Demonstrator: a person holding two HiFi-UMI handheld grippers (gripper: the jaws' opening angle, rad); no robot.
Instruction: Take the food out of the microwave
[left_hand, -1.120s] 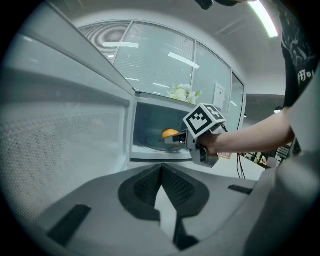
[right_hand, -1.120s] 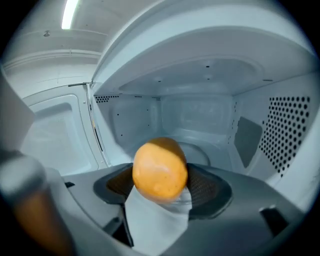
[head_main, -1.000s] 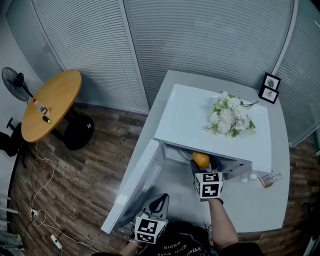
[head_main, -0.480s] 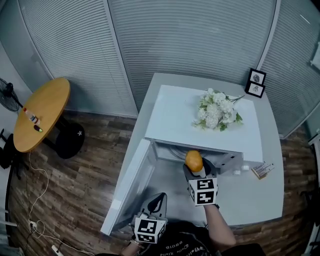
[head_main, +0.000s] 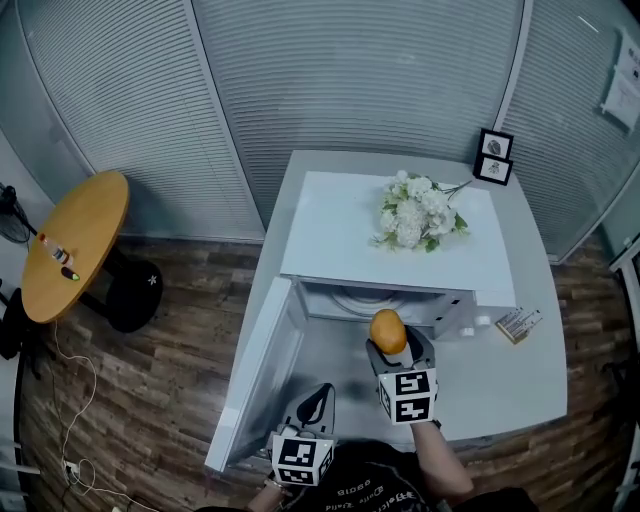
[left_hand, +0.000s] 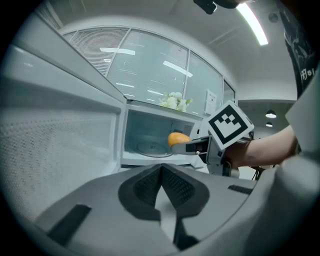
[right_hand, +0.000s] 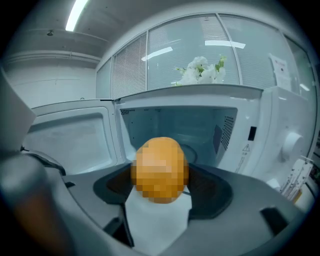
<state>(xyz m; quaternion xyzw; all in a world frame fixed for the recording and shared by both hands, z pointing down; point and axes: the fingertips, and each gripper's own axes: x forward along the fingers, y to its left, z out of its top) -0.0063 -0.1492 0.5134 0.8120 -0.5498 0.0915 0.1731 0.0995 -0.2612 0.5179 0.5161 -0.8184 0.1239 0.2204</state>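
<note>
The white microwave (head_main: 335, 235) stands on the grey counter with its door (head_main: 255, 365) swung open to the left. My right gripper (head_main: 391, 347) is shut on a round orange piece of food (head_main: 388, 330), held just outside the oven mouth, above the counter. In the right gripper view the food (right_hand: 160, 169) sits between the jaws with the empty cavity (right_hand: 200, 131) and its glass plate behind. My left gripper (head_main: 315, 405) hangs low by the door's front edge, shut and holding nothing. From the left gripper view the food (left_hand: 178, 138) and the right gripper (left_hand: 194, 146) show before the cavity.
White flowers (head_main: 412, 212) lie on top of the microwave. Two small photo frames (head_main: 493, 157) stand at the counter's back right, and a small card (head_main: 517, 324) lies right of the oven. A round wooden table (head_main: 75, 245) stands far left on the wood floor.
My right gripper has drawn the orange food back out of the microwave's mouth toward me. The left gripper has stayed in place.
</note>
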